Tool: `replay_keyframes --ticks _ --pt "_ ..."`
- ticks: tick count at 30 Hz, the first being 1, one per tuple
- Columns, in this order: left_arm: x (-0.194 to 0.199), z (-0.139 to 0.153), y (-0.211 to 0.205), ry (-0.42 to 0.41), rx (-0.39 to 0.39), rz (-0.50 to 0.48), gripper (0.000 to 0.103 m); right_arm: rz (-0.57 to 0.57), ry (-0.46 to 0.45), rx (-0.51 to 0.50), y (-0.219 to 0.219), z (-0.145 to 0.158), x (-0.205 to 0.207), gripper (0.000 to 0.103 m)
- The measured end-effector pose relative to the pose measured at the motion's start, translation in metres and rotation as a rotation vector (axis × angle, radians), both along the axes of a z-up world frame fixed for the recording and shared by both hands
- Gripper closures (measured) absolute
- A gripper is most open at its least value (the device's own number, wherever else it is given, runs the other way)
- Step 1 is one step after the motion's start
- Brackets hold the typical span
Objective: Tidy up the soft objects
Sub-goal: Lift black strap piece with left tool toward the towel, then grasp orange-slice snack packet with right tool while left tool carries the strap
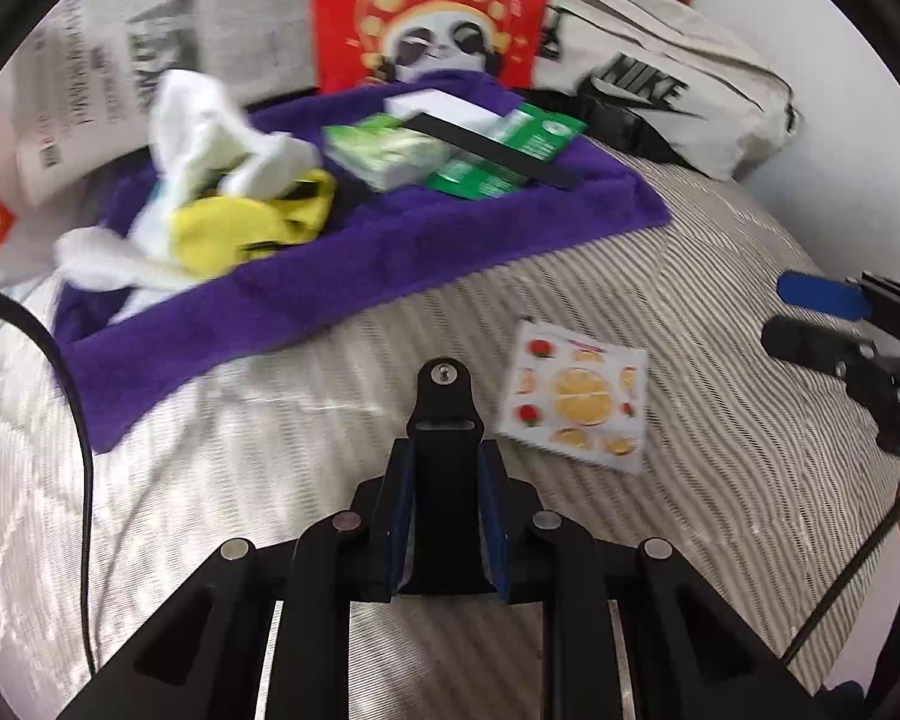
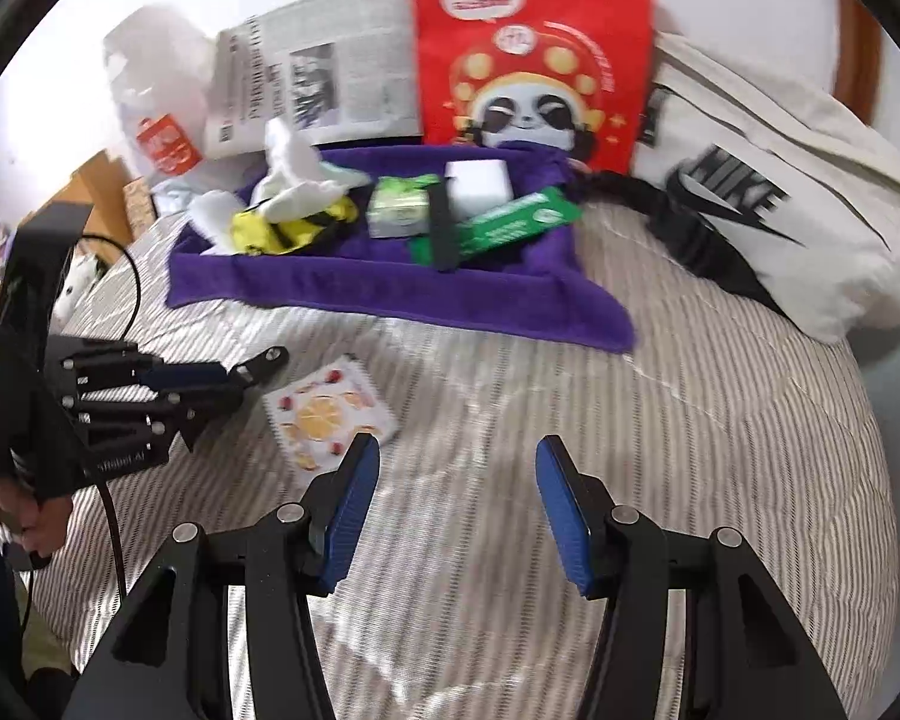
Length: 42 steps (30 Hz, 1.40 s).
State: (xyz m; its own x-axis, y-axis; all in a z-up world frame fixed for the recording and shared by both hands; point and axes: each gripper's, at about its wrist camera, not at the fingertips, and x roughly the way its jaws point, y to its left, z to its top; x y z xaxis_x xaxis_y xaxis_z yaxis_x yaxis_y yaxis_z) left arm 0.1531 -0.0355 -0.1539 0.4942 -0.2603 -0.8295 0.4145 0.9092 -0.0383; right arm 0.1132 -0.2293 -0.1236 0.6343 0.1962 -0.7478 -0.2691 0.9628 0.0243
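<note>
Resting on a bed with a grey striped cover, the items lie in two groups. A purple towel is spread toward the far edge of the bed and carries a heap of white cloth lying on top of a yellow cloth with black trim, a pale green packet, a white box, a green flat pack and a black strip laid across the packets. Behind the towel, a red bag printed with a panda stands upright at the far edge, with a newspaper beside it on one side and a white bag with black lettering on the other. A fruit-printed square packet lies flat on the striped cover, well apart from the towel and nearer the front edge. The left tongs point down at the cover just beside this packet; their jaws stand narrow, pressed on a black bracket with a screw at its tip, which projects forward from between the blue pads. The right tongs hover over bare cover with jaws about half open and nothing between them; one fingertip overlaps the packet's near corner in the right wrist view, and contact cannot be told. A black cable curves along the bed's side edge.
</note>
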Motion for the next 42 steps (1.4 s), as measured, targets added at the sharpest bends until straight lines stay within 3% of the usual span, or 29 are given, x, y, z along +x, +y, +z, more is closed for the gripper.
replay_keyframes --ticks 7,10,16,22,27,31,36,42 --pt "-0.007 0.001 0.049 -0.005 0.007 0.082 0.083 0.102 0.019 -0.019 0.037 -0.01 0.006 0.047" --pt "-0.01 -0.002 0.065 -0.005 0.006 0.113 0.083 0.14 0.019 -0.036 0.049 -0.017 0.01 0.041" --pt "-0.011 -0.011 0.078 0.009 -0.016 0.135 0.082 0.228 -0.02 -0.124 0.068 -0.03 0.02 0.029" --pt "-0.011 -0.011 0.084 0.013 -0.067 0.145 0.082 0.281 0.022 -0.174 0.079 -0.044 0.034 0.029" --pt "-0.014 -0.011 0.085 0.011 -0.073 0.151 0.082 0.278 0.048 -0.09 0.075 -0.047 0.048 0.026" --pt "-0.016 -0.011 0.087 0.01 -0.088 0.159 0.082 0.281 0.032 -0.086 0.075 -0.046 0.048 0.03" --pt "-0.017 -0.011 0.087 0.008 -0.089 0.162 0.082 0.319 0.043 -0.087 0.078 -0.043 0.036 0.06" --pt "-0.017 -0.011 0.085 0.002 -0.079 0.164 0.082 0.288 0.083 -0.084 0.08 -0.04 0.034 0.066"
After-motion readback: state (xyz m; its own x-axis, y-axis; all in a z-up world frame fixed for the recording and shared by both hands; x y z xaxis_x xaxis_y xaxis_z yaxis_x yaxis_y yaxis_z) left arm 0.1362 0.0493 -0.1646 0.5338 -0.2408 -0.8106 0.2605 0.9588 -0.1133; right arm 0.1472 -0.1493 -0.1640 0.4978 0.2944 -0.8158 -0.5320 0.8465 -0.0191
